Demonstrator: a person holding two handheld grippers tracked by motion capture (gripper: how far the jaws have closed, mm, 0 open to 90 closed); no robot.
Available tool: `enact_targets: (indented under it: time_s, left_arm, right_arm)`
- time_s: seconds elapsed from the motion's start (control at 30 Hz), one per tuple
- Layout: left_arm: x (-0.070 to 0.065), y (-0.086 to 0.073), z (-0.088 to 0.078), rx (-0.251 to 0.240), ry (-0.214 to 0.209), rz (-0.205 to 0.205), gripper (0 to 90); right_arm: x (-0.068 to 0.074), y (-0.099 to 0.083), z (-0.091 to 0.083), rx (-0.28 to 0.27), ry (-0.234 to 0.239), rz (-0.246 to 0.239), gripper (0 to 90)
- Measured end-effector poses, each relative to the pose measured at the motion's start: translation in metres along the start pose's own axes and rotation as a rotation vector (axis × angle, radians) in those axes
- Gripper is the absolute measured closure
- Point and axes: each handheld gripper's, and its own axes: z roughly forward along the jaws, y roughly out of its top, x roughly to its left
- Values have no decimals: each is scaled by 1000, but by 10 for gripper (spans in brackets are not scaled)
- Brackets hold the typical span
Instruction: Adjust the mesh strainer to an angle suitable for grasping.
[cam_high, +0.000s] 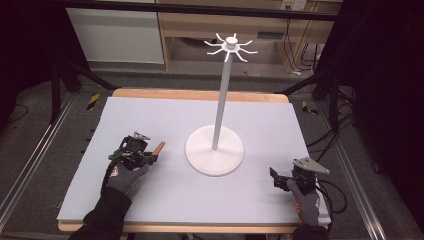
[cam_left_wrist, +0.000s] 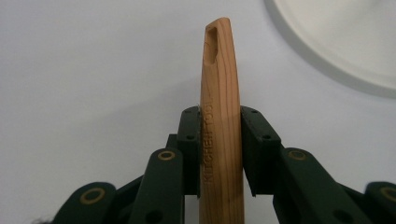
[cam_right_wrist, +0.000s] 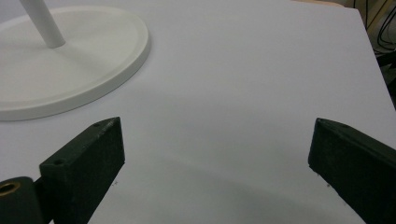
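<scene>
**Between my left fingers: a wooden handle, held fast**

Between the pads of my left gripper (cam_left_wrist: 219, 154) sits the wooden handle (cam_left_wrist: 220, 116) of a kitchen tool, and both pads press on its flanks. My left gripper view looks straight along it: pale grained wood with the words KITCHEN TOOL stamped down its side and a slot cut near the rounded tip, which pokes well past my fingers (cam_left_wrist: 189, 140). From the high view the same handle (cam_high: 158, 147) shows as a short stub sticking out of my left gripper (cam_high: 150, 156) toward the middle of the tabletop, low over the surface; whether it rests on the surface I cannot tell.

My left hand (cam_high: 125, 176), in a dark glove, comes in from the near left edge. Just beyond the handle's tip stands the white stand (cam_high: 215, 150), its round base (cam_left_wrist: 345, 42) flat on the tabletop and near the handle but apart from it. A slim pole rises from that base to a crown of hooked arms (cam_high: 230, 47) high above.

My right gripper (cam_high: 278, 178) rests toward the near right corner, well apart from the handle. Its fingers (cam_right_wrist: 88, 163) are spread wide with only bare surface between them, and the stand's base (cam_right_wrist: 93, 70) lies ahead of them to one side.

Everything sits on the pale grey tabletop (cam_high: 260, 120), whose wooden edge shows along the far side.
</scene>
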Motion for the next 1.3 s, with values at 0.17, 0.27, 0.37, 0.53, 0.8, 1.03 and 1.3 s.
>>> enact_targets:
  time_s: [0.17, 0.27, 0.37, 0.53, 0.8, 1.03, 1.3]
  left_arm:
    - [-6, 5, -21, -102, -12, -2, 704]
    - [-10, 7, -30, -142, -16, 3, 704]
    - [-12, 8, -38, -178, -22, 6, 704]
    - [-14, 9, -48, -226, -26, 1, 704]
    - [-20, 9, -72, -371, -30, -16, 704]
    - [-27, 10, -89, -441, -36, -5, 704]
    - [-33, 11, -108, -504, -45, 9, 704]
  right_arm:
    - [0, 0, -1, -3, 1, 2, 41]
    - [-1, 1, -2, -6, 1, 5, 41]
    - [-1, 1, -1, -8, -1, 3, 41]
    - [0, 1, -1, -5, 3, 5, 41]
    - [0, 0, 0, 1, 5, 9, 41]
    - [0, 1, 0, 1, 4, 4, 41]
    - [1, 0, 1, 8, 13, 7, 41]
